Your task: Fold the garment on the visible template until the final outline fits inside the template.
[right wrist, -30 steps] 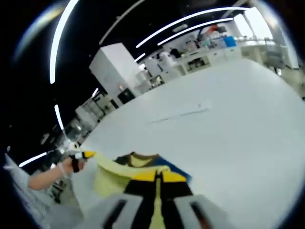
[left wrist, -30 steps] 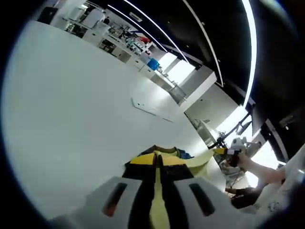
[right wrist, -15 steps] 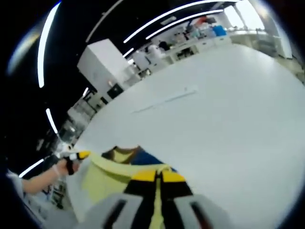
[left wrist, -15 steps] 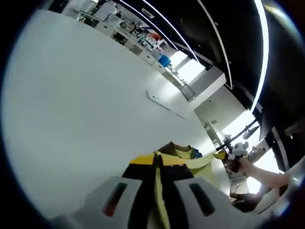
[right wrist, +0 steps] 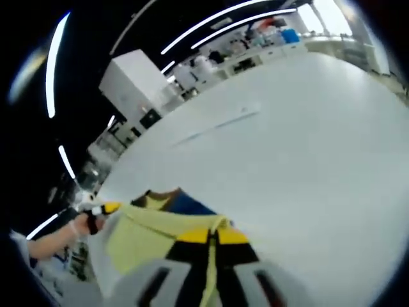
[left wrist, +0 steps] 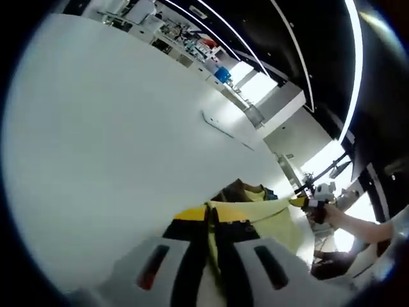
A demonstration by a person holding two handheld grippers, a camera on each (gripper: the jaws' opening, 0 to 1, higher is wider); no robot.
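1. A big white table [left wrist: 96, 128] sits in a dark room with long ceiling lights [left wrist: 350, 57]; shelves stand far behind.
2. Both tongs are closed on the yellow shirt [left wrist: 268, 217], held up over the table: left tongs [left wrist: 209, 214], right tongs [right wrist: 211, 240].
3. Since 1 second ago, the shirt spreads wider between them.
4. The flat shape [left wrist: 223, 126] on the table is too faint to make out.

The lower part of the yellow garment [left wrist: 271, 217] is hidden behind the left gripper [left wrist: 213, 220], and in the right gripper view behind the right gripper [right wrist: 211, 240]. The template outline [right wrist: 214, 125] far across the white table [left wrist: 96, 128] is too faint to trace. Shelves along the table's far edge are blurred.
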